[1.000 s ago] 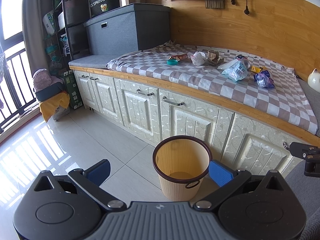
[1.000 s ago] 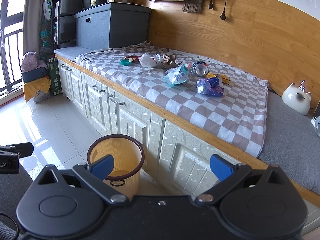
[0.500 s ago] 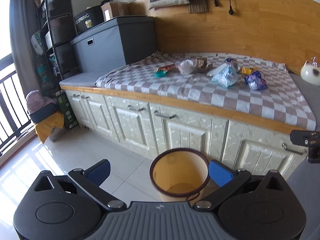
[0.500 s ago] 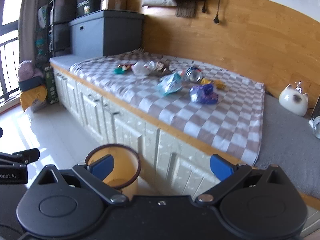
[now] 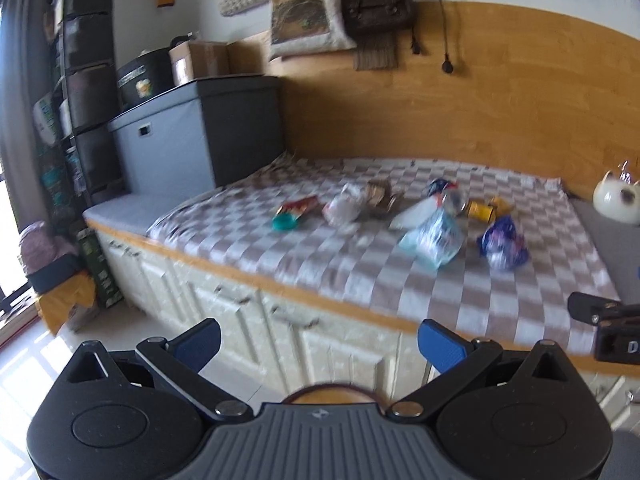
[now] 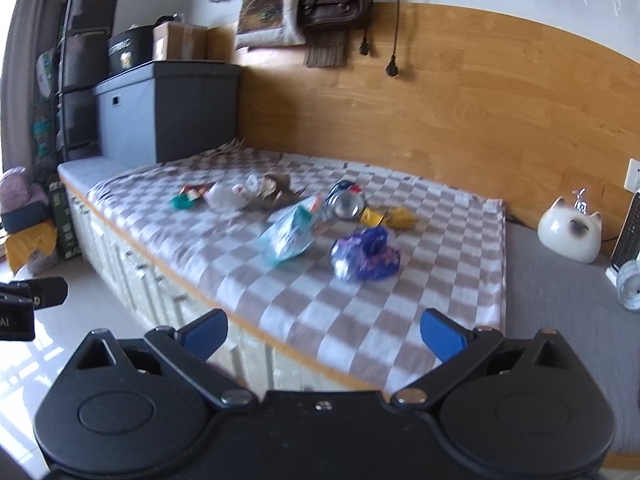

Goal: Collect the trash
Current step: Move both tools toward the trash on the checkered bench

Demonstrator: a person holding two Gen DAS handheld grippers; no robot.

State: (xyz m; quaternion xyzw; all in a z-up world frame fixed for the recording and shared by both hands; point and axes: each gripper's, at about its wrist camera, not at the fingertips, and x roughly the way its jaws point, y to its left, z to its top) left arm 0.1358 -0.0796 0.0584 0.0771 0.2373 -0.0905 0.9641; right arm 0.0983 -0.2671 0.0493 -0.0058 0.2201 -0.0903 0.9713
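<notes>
While both jaws stand apart and empty, I face the litter on the brown-and-white checked blanket (image 6: 320, 304).
Risk: the crinkled purple foil wrapper (image 6: 366, 256) may slip from my right gripper (image 6: 323, 330); left gripper (image 5: 318, 340) idle.

scattered wrappers (image 6: 289, 231) on checkered cloth (image 6: 360, 312)

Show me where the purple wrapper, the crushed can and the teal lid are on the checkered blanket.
purple wrapper (image 6: 366, 254), right wrist view, middle of the crumpled foil.
crushed can (image 6: 346, 204), right wrist view, its shiny round end.
teal lid (image 5: 285, 222), left wrist view, center of the lid's top.
</notes>
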